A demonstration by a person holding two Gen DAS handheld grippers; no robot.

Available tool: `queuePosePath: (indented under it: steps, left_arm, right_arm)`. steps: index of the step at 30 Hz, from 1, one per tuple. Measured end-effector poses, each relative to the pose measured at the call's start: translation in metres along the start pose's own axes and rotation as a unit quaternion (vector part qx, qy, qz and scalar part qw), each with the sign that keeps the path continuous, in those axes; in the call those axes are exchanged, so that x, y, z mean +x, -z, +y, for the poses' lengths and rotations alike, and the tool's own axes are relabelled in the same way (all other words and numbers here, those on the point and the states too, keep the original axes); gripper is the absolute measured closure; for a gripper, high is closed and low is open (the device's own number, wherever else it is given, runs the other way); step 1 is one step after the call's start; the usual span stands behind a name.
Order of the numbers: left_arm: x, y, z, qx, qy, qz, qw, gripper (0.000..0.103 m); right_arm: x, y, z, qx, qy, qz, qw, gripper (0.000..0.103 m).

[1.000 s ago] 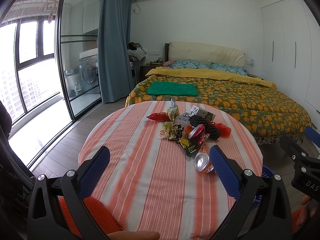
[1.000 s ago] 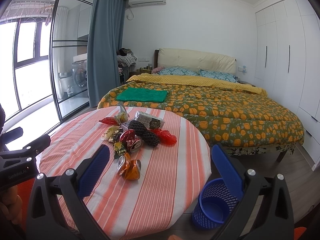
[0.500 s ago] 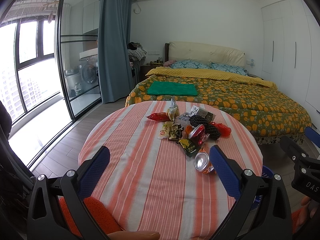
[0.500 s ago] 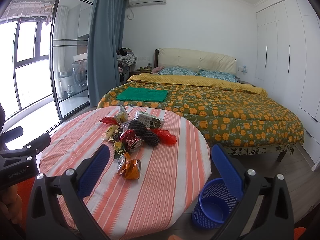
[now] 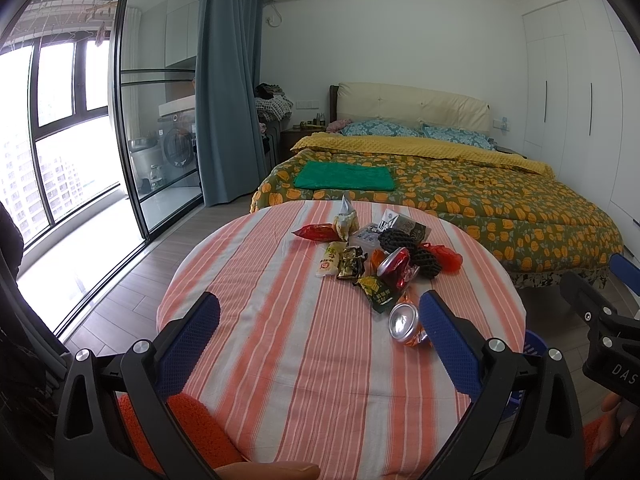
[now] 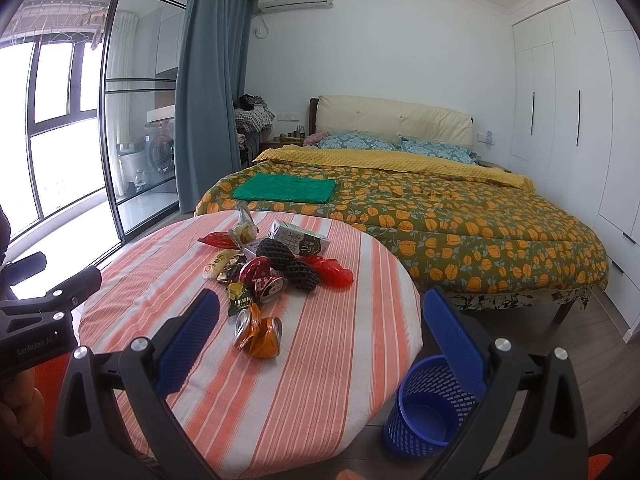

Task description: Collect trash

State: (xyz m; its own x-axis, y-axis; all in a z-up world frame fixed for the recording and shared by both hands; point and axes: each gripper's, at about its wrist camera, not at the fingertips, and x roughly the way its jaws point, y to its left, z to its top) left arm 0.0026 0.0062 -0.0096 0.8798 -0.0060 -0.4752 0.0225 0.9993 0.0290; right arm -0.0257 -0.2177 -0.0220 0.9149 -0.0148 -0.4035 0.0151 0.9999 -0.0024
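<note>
Round table (image 6: 340, 360) directly before me, trash heaped at its far half. Crushed can (image 6: 259, 331) nearest my side; second can (image 6: 262, 278) behind it, wrappers (image 5: 343, 263) to its left. Two mesh sleeves (image 6: 286, 262) right of that can, carton (image 6: 300, 240) behind them at far edge. Basket (image 6: 430, 408) on floor, right of table, beside its rim. Bed (image 6: 440, 216) behind table; folded cloth (image 6: 286, 188) on bed's near left corner. Wardrobe (image 6: 576, 120) along right wall, curtain (image 6: 208, 92) left.

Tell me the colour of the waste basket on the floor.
Blue, a mesh-sided waste basket; clearest in the right wrist view.
</note>
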Motion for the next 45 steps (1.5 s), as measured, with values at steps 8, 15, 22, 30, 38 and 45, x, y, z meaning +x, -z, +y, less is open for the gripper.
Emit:
queuePosePath:
  steps: [8, 15, 22, 30, 38, 45]
  left_arm:
    - [0.001, 0.001, 0.000, 0.000, 0.000, 0.000, 1.0000, 0.004]
    - [0.000, 0.000, 0.000, 0.000, 0.000, 0.000, 1.0000, 0.004]
    - [0.000, 0.000, 0.000, 0.000, 0.000, 0.001, 1.0000, 0.004]
    - [0.000, 0.000, 0.000, 0.000, 0.000, 0.001, 1.0000, 0.004]
    - [0.009, 0.009, 0.002, -0.002, -0.006, 0.005, 1.0000, 0.004]
    - [0.034, 0.022, 0.008, 0.000, -0.001, 0.043, 0.9991, 0.004]
  right_arm:
    - [0.001, 0.001, 0.000, 0.000, 0.000, 0.000, 1.000, 0.005]
    - [0.000, 0.001, 0.000, 0.000, 0.000, 0.000, 1.000, 0.005]
    - [0.000, 0.000, 0.000, 0.000, 0.000, 0.001, 1.000, 0.005]
    - [-0.001, -0.003, -0.001, 0.000, 0.000, 0.002, 1.000, 0.005]
    - [0.011, 0.013, -0.001, 0.005, -0.002, 0.006, 1.000, 0.005]
    - [0.038, 0.030, -0.016, 0.028, -0.021, 0.032, 0.999, 0.005]
